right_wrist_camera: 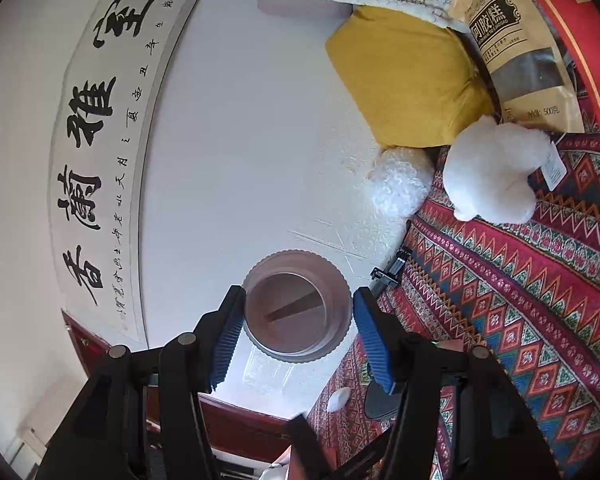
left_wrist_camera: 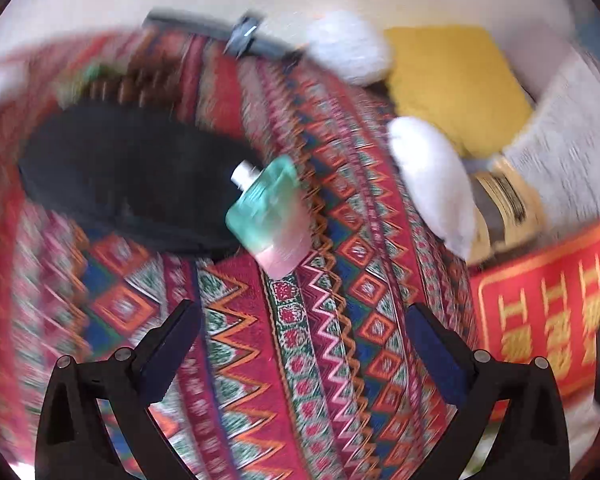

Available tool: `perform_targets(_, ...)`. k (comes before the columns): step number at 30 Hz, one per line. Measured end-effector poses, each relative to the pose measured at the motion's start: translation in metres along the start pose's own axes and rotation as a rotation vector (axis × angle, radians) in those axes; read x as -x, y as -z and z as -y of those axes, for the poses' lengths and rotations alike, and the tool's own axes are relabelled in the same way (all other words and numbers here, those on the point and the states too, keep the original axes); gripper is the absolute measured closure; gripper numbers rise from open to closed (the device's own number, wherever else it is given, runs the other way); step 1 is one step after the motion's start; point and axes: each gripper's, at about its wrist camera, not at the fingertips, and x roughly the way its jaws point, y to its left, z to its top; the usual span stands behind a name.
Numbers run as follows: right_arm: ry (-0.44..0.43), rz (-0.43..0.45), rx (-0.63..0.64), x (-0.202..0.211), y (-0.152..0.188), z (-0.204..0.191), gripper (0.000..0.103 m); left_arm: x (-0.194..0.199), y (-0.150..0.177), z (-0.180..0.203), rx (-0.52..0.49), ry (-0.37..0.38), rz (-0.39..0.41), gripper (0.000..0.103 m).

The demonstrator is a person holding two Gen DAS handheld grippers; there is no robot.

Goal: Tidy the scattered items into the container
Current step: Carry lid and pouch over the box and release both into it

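In the left wrist view, a small teal and pink bottle (left_wrist_camera: 270,216) with a white cap lies on the patterned red cloth (left_wrist_camera: 340,280), at the edge of a black oval container (left_wrist_camera: 128,176). My left gripper (left_wrist_camera: 300,344) is open and empty, short of the bottle. The view is blurred. In the right wrist view, my right gripper (right_wrist_camera: 296,332) is shut on a clear round jar (right_wrist_camera: 296,304), held up in the air with its open mouth or base facing the camera. Part of the dark container (right_wrist_camera: 380,400) shows behind the right finger.
Two white fluffy toys (left_wrist_camera: 432,180) (left_wrist_camera: 348,46) lie on the cloth, also in the right wrist view (right_wrist_camera: 496,168) (right_wrist_camera: 400,184). A yellow cushion (right_wrist_camera: 408,76), a tan snack bag (right_wrist_camera: 516,52), a red box (left_wrist_camera: 548,292) and a dark comb (left_wrist_camera: 220,32) lie around. Calligraphy scroll (right_wrist_camera: 100,152) hangs on the wall.
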Motion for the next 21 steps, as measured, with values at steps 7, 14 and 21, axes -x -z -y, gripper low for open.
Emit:
perform_targets(7,0.018,-0.046,-0.037,-0.021,-0.005,0.02,0.049,-0.043,-0.017,-0.019,0.204,0.096,0.168,0.001)
perform_targets(14,0.014,-0.094,-0.074,-0.038,-0.004,0.034,0.049,-0.049,-0.005,-0.032,0.201,0.178,0.2,0.089)
perform_targets(21,-0.031,-0.058,-0.061,-0.021,-0.006,0.019,0.049,0.055,0.055,-0.011,-0.075,0.162,0.357,0.089)
